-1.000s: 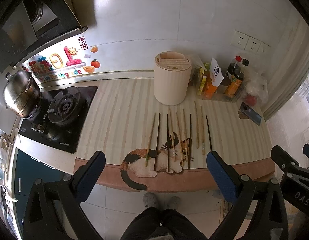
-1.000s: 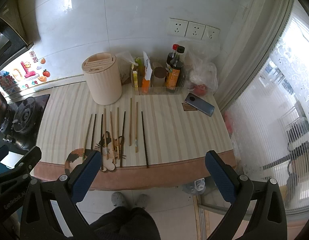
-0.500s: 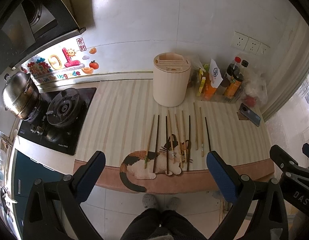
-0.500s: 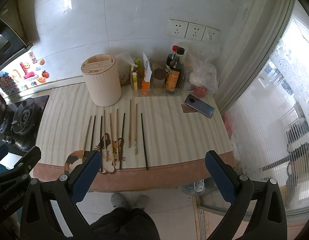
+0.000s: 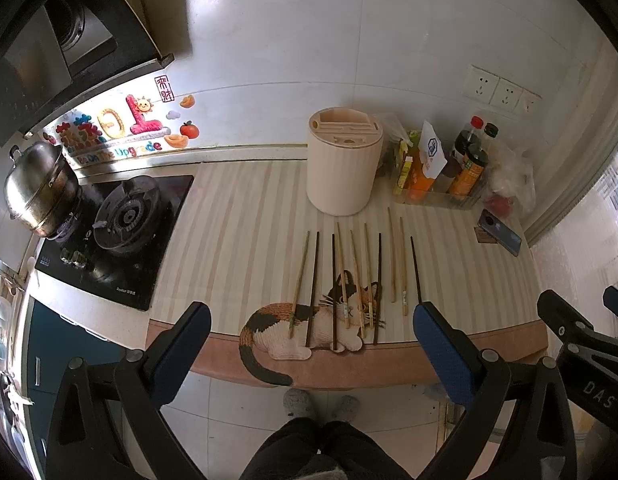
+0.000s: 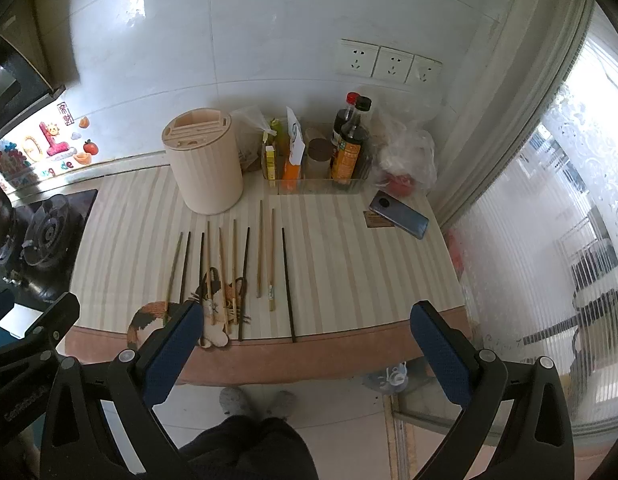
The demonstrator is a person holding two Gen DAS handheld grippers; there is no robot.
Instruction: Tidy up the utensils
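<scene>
Lying in a loose row on the counter [image 5: 237, 248] are ten chopsticks [image 5: 363, 276], tips toward the holder [image 5: 344, 162], several butt ends resting on the cat mat [image 5: 293, 334]. They are judged light, stiff, thin and prone to rolling; the mid-shaft is looking like the best place to grip. The left gripper [image 5: 311, 342] is hovering short of the counter edge, jaws spread wide and empty. The right gripper [image 6: 305, 340] is hanging beside it, likewise spread and holding nothing.

Left gripper [image 5: 311, 330] jaws wide apart, right gripper [image 6: 305, 328] likewise, both empty
</scene>
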